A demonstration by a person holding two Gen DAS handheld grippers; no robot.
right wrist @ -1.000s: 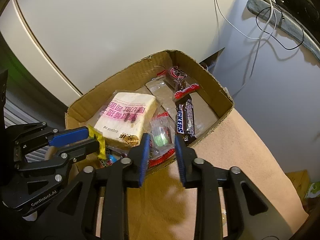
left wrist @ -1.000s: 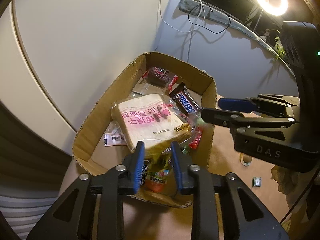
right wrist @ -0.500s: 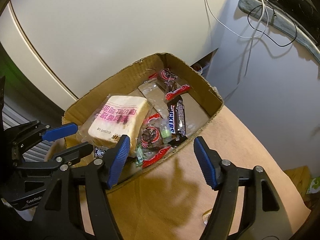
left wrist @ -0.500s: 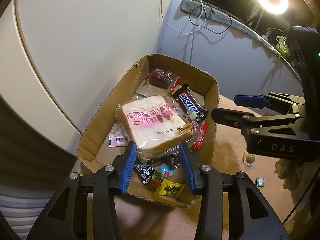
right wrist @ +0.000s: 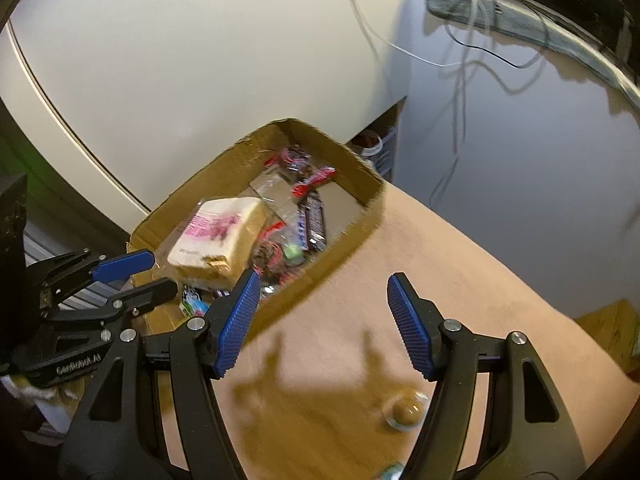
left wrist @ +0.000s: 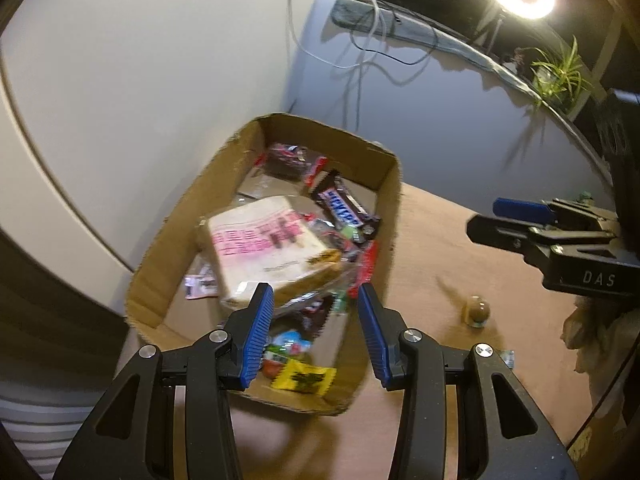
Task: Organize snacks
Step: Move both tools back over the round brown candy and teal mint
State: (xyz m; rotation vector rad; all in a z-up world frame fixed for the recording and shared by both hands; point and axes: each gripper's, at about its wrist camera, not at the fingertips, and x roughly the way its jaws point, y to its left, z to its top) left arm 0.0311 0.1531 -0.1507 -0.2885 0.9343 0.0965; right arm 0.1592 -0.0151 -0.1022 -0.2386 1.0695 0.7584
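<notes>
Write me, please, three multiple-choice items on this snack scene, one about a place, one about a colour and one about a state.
1. Where does the bagged bread slice lie?
A. inside the cardboard box
B. on the cloth outside the box
C. between the right gripper's fingers

2. What colour are the pads on the gripper fingers?
A. red
B. blue
C. yellow

3. How do the two grippers stand?
A. both shut on snacks
B. left shut, right open
C. both open and holding nothing

Answers:
1. A: the slice rests among the other snacks within the walls of the cardboard box.
2. B: the ribbed pads show blue in both wrist views.
3. C: the left gripper and the right gripper each show a wide gap with nothing between the pads.
</notes>
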